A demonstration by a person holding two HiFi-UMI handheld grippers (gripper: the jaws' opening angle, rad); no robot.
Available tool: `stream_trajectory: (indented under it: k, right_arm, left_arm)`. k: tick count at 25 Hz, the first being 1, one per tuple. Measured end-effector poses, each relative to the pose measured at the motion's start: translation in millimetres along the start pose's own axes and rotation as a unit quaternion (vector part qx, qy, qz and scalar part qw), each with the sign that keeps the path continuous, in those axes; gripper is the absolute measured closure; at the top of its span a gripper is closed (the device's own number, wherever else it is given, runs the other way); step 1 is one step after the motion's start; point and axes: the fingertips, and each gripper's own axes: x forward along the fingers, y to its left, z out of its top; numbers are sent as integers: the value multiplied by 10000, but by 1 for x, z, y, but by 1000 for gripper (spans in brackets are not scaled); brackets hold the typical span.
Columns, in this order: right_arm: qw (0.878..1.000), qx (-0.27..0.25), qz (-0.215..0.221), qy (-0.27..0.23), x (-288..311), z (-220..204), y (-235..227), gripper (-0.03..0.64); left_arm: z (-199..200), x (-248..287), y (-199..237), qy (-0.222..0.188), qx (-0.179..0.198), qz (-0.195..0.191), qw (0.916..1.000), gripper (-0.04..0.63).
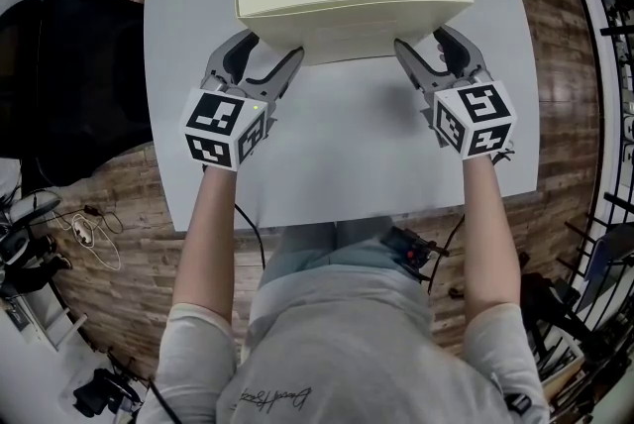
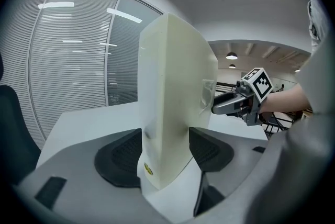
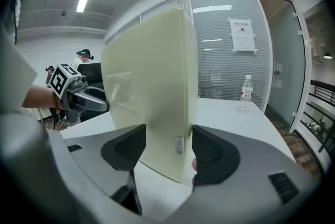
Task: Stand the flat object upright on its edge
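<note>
Head view: we note flat object (image 1: 352,1) upright on table (image 1: 347,155), left gripper (image 1: 269,51) and right gripper (image 1: 424,42) jaws apart, straddling it.

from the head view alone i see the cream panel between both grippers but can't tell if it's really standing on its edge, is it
Observer: Yes. In the left gripper view the cream panel stands upright on the white table, with its lower edge between the pads of the left gripper.
Operator: are the right jaws squeezing it
Observer: It doesn't look so. The right gripper has its jaws wide, and its pads flank the panel's end, apparently without pressing.
Operator: anything past it on the table
Observer: A clear water bottle stands on the table beyond the panel, apart from it.
</note>
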Motion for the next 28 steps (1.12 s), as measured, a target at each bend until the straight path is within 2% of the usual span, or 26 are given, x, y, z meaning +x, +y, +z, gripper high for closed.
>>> stream_trajectory:
  k: [17, 25, 28]
  right_arm:
    - [9999, 116, -93, -20, -20, -11, 7, 347]
    - [9997, 212, 62, -52, -31, -18, 38, 347]
    - [9998, 178, 67, -110, -40, -18, 50, 348]
  left_arm:
    - [-2, -19, -9, -134, -198, 72, 9997, 298]
    - [-12, -42, -30, -149, -434, 64, 9989, 299]
    - [-22, -50, -38, -74, -419, 81, 9991, 336]
